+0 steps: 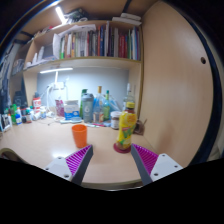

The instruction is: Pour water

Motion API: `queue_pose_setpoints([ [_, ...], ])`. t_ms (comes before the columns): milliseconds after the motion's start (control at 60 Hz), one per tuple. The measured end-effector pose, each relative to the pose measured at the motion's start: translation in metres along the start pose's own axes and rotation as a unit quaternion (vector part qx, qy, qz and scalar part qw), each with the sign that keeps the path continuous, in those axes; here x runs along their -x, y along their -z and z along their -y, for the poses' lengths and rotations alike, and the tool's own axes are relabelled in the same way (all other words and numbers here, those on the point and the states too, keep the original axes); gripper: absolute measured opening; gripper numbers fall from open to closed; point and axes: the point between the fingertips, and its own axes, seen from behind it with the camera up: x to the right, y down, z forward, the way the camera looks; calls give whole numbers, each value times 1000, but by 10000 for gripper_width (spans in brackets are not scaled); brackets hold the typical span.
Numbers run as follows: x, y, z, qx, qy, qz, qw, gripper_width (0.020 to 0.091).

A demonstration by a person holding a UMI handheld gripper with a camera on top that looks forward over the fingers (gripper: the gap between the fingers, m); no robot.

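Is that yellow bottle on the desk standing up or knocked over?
Upright. The yellow plastic bottle stands on the wooden desk, cap at top, just ahead of the open hand-held gripper, near the orange cup.

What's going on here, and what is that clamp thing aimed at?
A handheld gripper is open and holding nothing. A yellow bottle with a red base stands on the wooden desk, just ahead of its fingers. An orange cup stands nearby to the left. Nothing is being poured yet.
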Motion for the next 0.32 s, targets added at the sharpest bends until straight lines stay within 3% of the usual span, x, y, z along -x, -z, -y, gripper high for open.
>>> queue_pose_setpoints([
  [133, 43, 36, -9, 2, -12, 46, 999, 843],
  [317, 67, 57, -19, 8, -1, 66, 998, 849],
])
